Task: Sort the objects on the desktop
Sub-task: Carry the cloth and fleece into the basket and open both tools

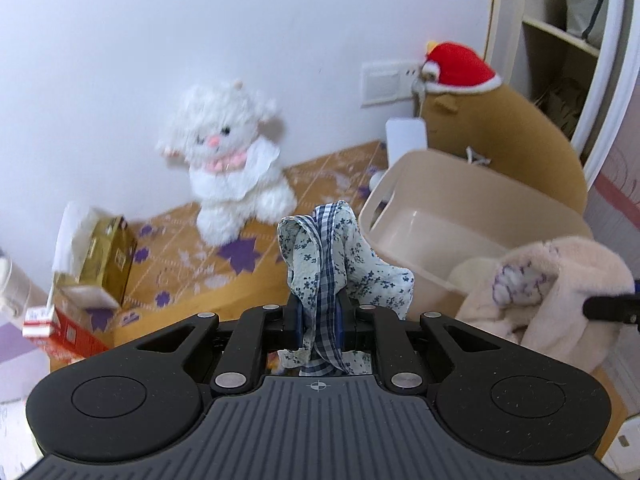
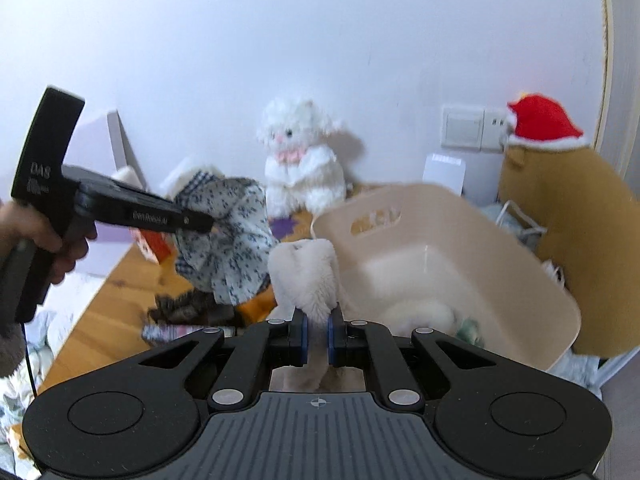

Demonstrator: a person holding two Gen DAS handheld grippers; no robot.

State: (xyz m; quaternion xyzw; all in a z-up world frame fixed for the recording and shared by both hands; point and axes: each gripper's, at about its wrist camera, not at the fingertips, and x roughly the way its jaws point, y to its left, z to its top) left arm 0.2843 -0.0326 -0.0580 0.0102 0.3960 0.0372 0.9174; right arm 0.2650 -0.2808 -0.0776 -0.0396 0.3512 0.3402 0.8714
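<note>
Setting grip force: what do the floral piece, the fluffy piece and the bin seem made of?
Floral piece: thin woven cloth, matte, creased, checked trim. Fluffy piece: probably plush or fleece, with a cream pile. Bin: likely moulded plastic, smooth beige walls with a cut-out handle.

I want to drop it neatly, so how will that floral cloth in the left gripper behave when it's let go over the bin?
The floral cloth droops in folds around the left gripper, so it is probably floppy and light. It may snag on the beige bin rim.
</note>
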